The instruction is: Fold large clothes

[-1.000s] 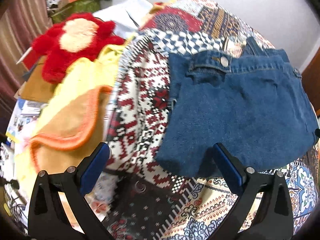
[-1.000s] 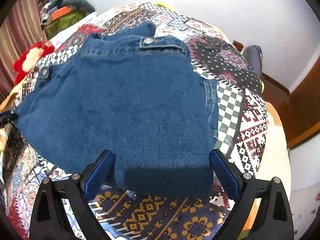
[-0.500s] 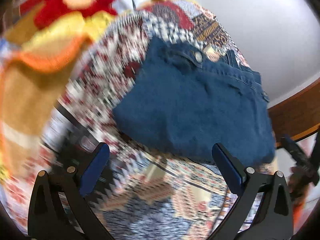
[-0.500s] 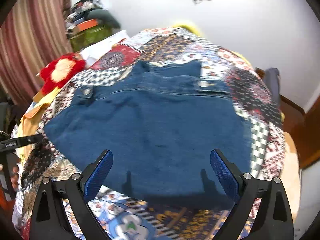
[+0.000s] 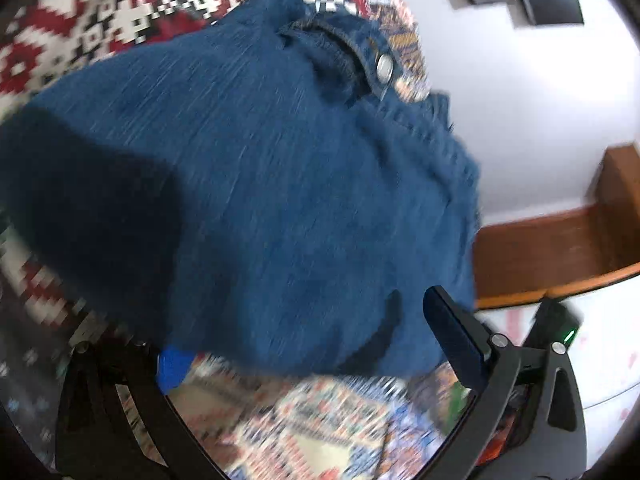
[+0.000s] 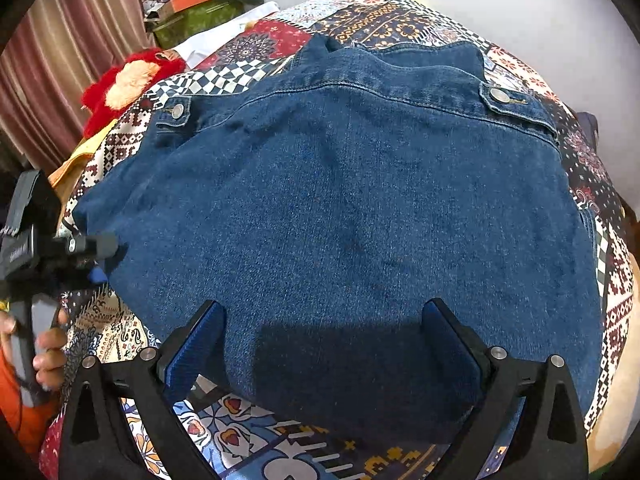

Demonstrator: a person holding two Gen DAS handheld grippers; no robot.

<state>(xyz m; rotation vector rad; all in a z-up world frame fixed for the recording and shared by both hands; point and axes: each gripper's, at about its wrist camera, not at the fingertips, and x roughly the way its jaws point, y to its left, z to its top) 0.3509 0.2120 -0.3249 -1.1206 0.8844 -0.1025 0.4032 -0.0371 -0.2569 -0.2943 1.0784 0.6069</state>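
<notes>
A folded blue denim jacket [image 6: 360,208] lies on a patchwork quilt [image 6: 400,20], collar at the far side. My right gripper [image 6: 324,344] is open, its fingers straddling the jacket's near hem from above. My left gripper [image 5: 312,344] is open at the jacket's [image 5: 260,184] left edge; the hem drapes over its left finger, and the view is blurred. From the right wrist view the left gripper [image 6: 96,252] sits at the jacket's left corner.
A red plush toy [image 6: 128,84] and yellow-orange clothes lie at the quilt's far left. Boxes and bags are stacked by a curtain [image 6: 68,52]. A wooden bed frame [image 5: 560,248] and white wall stand beyond the jacket.
My left gripper has swung right and in close to the jacket's left edge. My right gripper has moved forward over the near hem. Both stay open.
</notes>
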